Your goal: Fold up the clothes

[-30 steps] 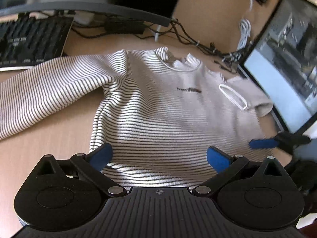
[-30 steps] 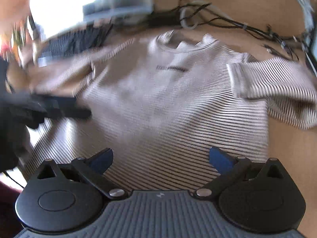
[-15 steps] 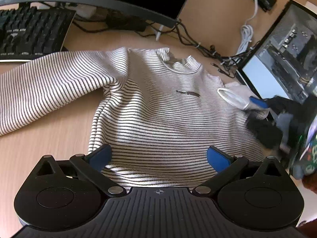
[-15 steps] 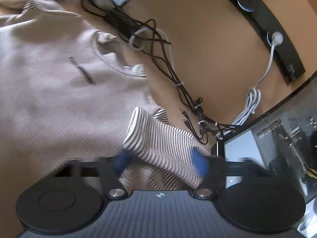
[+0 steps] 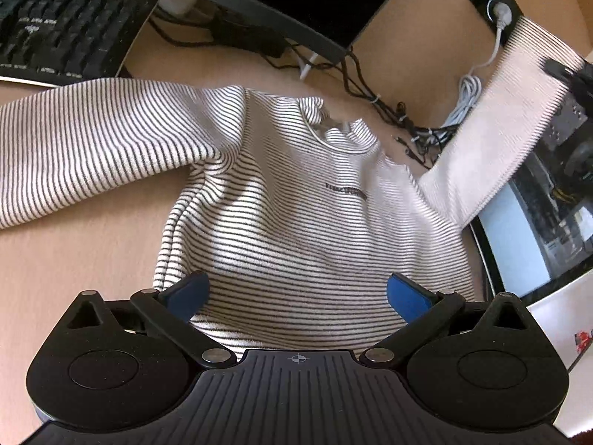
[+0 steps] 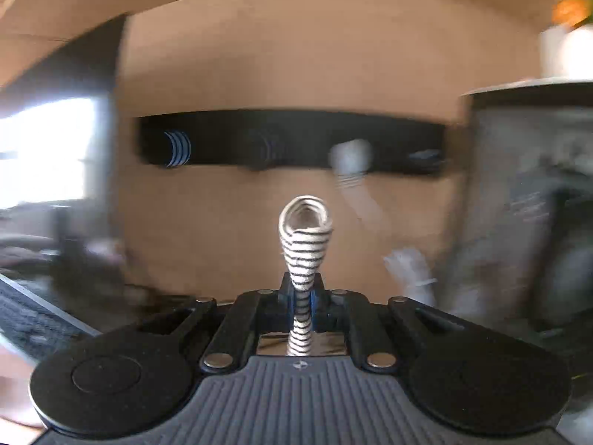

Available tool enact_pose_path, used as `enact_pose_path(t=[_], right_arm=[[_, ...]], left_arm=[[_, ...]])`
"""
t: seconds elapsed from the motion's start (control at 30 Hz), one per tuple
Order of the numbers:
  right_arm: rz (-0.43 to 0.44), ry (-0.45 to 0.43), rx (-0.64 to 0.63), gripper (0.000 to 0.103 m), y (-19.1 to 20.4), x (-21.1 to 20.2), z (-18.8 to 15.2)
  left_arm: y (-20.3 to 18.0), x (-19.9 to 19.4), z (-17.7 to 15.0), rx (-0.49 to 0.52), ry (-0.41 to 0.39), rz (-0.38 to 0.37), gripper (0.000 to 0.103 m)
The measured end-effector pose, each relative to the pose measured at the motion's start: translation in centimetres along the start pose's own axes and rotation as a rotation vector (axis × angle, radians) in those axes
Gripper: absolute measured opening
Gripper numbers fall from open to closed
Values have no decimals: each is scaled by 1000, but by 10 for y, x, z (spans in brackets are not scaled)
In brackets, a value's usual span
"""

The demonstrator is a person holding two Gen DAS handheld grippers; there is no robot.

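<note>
Well, the ribbed, black-and-white striped sweater [image 5: 296, 215] lies flat on the tan wooden surface [image 5: 74, 259], one sleeve spread toward the black keyboard [image 5: 63, 26]. Just short of the sweater's hem, the left tongs [image 5: 296, 294] stand wide apart, holding nothing. At the sweater's far side, the right tongs [image 6: 303, 306] pinch the other sleeve's [image 5: 507, 122] rolled cuff, lifted taut.

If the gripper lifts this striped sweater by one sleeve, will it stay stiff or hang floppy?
Probably floppy: the sleeve pinched in the right gripper bunches into a thin roll. The sweater likely drapes and drags, since its body wrinkles on the desk. It seems light, though that is hard to judge.
</note>
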State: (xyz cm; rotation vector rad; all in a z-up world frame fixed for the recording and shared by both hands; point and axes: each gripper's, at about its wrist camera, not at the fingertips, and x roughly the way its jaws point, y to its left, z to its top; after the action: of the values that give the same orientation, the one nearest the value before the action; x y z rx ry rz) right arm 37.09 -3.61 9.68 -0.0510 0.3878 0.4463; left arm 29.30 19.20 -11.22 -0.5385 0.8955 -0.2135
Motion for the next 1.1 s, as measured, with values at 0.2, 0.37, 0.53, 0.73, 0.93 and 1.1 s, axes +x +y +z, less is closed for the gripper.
enact_pose_path(t=[0.2,0.37,0.53,0.73,0.93,1.1], right_arm=[[173,139,73,7,51,66,-40],[245,242,80,9,81,102,-78],[343,286,41,41,101,98,-105],[215,247,20,51,60,74,-122],[8,381,97,50,4,81,-172],[4,370,91,46,-11,74,-183]], left_arm=[[-1,-1,-1,-4,0,8,103],[-1,-1,-4,7,-5,11,103],[2,-2,-4,4,-1,-6,103],[5,-2,-4,7,6,-19,103],[5,-1,-2,20,18,-18,103],[16,-26,5,-14,2,-4,103]])
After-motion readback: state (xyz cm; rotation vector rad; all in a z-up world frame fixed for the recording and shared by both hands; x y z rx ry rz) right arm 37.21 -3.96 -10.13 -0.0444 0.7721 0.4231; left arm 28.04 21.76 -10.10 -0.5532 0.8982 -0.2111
